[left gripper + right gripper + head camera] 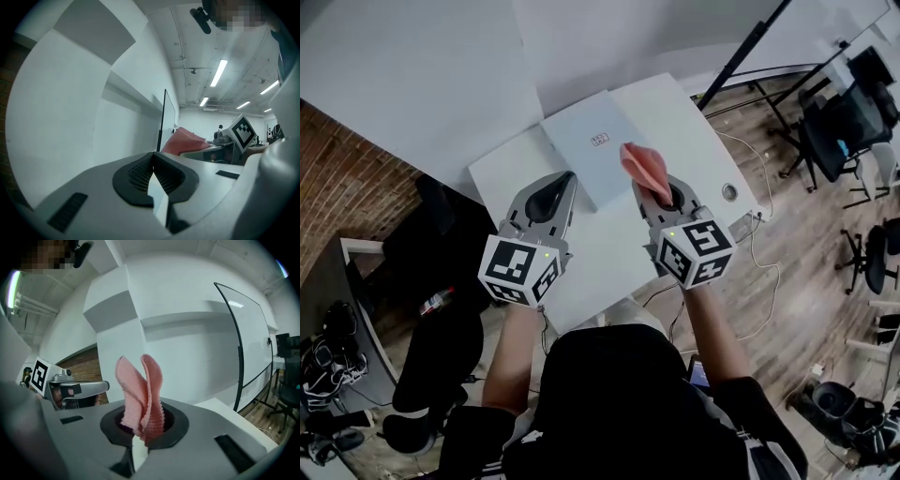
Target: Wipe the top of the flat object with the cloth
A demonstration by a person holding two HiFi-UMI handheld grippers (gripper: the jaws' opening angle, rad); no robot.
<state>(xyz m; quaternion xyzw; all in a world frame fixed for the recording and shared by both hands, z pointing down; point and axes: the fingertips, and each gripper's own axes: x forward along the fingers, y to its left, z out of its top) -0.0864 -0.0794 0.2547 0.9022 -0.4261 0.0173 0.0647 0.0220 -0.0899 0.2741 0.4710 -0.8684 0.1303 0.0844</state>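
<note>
Head view: flat object (592,150) lay on white table (698,141). Pink cloth (645,169) was at its right edge, in right gripper (664,194). Left gripper (561,183) was near obj's left side.
Left gripper view: jaws together, nothing btwn.
Right gripper view: jaws clamped on cloth, folds standing up.

Long ceiling lights (219,72) give bright, even light. The white table (600,239) looks pale, with soft shadows. Both gripper views bend strongly and darken at their round edges.
</note>
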